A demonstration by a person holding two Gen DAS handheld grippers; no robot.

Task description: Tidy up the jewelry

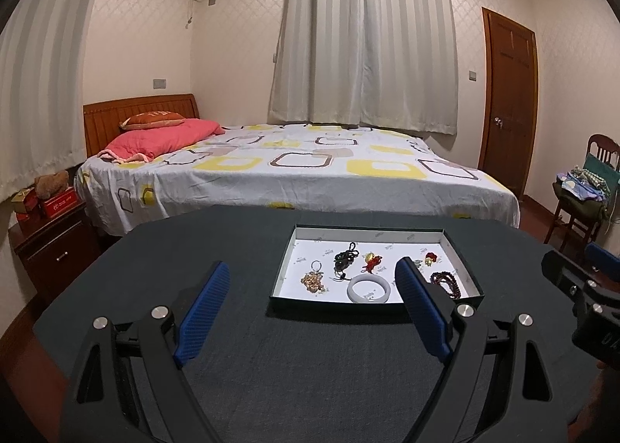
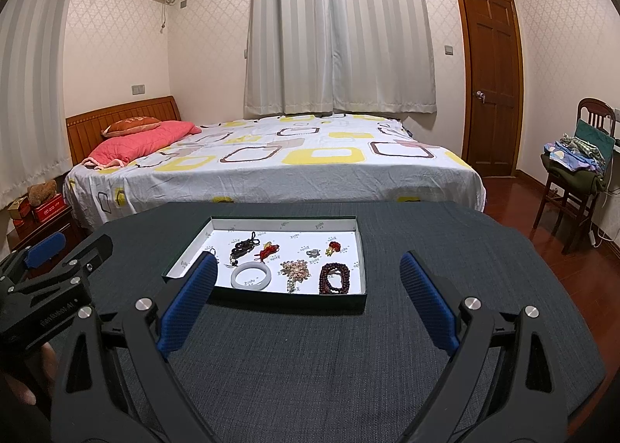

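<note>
left gripper (image 1: 312,280) jaws wide, empty | right gripper (image 2: 310,272) jaws wide, empty | tray (image 2: 271,297) on table (image 2: 310,358), pale bangle (image 2: 250,275) inside

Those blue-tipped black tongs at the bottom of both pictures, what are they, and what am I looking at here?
They are hand-held grippers, one in each of a person's hands, each with a camera looking along its fingers. One picture is from the left gripper, the other from the right gripper. Both are open and hold nothing. On the dark table sits a shallow box of jewelry: a pale bangle, a dark red bead bracelet, a black cord piece, a pearly cluster and small red charms. Behind is a bed.
</note>
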